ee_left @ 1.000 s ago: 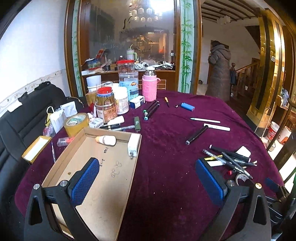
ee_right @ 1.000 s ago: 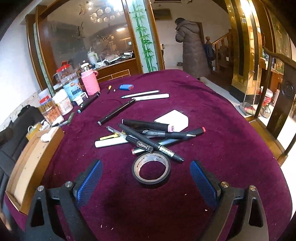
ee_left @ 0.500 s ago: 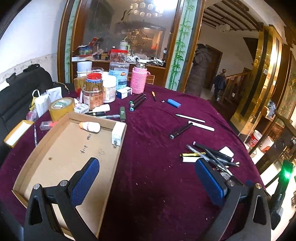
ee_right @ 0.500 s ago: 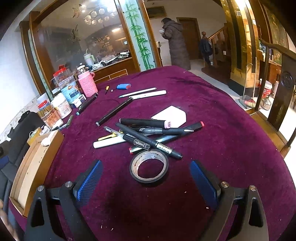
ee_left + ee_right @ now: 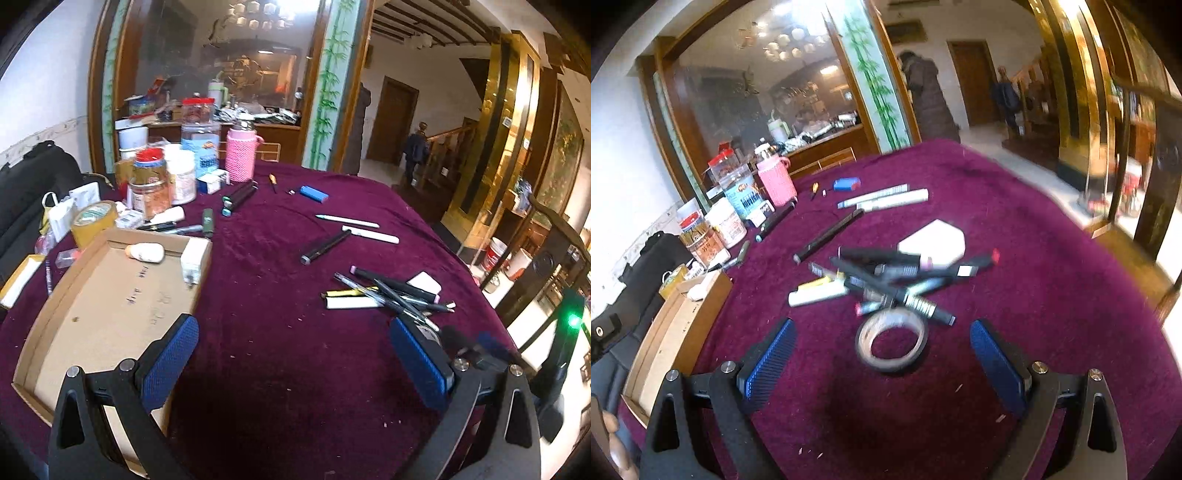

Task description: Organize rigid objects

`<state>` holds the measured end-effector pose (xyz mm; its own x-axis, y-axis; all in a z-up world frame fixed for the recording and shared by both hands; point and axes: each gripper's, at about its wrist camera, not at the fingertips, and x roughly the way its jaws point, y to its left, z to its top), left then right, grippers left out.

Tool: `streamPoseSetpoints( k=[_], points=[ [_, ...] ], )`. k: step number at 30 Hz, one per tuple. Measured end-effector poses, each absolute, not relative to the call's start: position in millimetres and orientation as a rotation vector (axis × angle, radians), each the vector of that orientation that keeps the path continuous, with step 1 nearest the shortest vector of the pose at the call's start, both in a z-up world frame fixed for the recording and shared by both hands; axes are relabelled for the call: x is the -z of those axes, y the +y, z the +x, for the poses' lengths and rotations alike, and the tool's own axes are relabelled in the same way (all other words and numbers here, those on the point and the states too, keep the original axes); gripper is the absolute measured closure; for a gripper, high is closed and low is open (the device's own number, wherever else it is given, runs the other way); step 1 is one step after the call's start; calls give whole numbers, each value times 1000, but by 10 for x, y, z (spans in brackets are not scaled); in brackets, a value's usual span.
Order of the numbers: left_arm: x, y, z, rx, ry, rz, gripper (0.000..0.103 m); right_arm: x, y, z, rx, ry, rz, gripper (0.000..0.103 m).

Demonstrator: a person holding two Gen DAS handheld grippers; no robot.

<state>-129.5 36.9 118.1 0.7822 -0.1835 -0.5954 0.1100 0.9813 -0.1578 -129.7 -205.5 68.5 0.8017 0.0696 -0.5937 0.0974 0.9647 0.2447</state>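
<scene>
Right gripper (image 5: 882,354) fingers spread wide, empty, above maroon tablecloth (image 5: 1052,280). Tape roll (image 5: 891,345) flat between its pads, untouched. Left gripper (image 5: 291,358) also spread, empty, left pad over cardboard tray (image 5: 92,302). Beyond: pen pile (image 5: 886,277) crisscrossed against white box (image 5: 934,242). Farther: jars (image 5: 162,177), pink bottle (image 5: 241,155) at table's far edge.

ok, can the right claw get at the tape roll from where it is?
Probably yes. The right claw is open, and the tape roll lies flat on the cloth between its fingers. The pens sit just beyond it.
</scene>
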Motion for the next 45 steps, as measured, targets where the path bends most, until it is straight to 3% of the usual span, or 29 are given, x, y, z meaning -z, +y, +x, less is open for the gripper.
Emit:
streamPoseSetpoints(
  k=[4, 8, 14, 20, 26, 34, 43, 44, 45],
  points=[
    [-1211, 526, -1313, 113, 639, -150, 0, -1086, -2209, -1151, 9, 590, 196, 6],
    [-1135, 581, -1252, 125, 680, -196, 0, -1197, -2289, -690, -143, 717, 290, 6],
    [-1134, 742, -1302, 111, 666, -222, 0, -744, -2039, -85, -326, 956, 443, 6],
    [-1017, 1064, -1240, 43, 681, -295, 0, -375, -1962, -26, -239, 1060, 499, 5],
    [-895, 1074, -1153, 71, 720, -322, 0, -272, -1541, -67, -521, 1131, 639, 5],
    [-901, 1021, -1195, 90, 713, -285, 0, -601, -1768, -418, -400, 971, 493, 5],
    [-807, 382, -1199, 212, 719, -87, 0, -458, -2184, -817, -223, 947, 360, 5],
    [-818, 237, -1208, 245, 696, -18, 3, -434, -2274, -838, -215, 939, 376, 5],
    [-820, 138, -1206, 275, 685, 27, 12, -426, -2362, -860, -207, 932, 393, 5]
  ],
)
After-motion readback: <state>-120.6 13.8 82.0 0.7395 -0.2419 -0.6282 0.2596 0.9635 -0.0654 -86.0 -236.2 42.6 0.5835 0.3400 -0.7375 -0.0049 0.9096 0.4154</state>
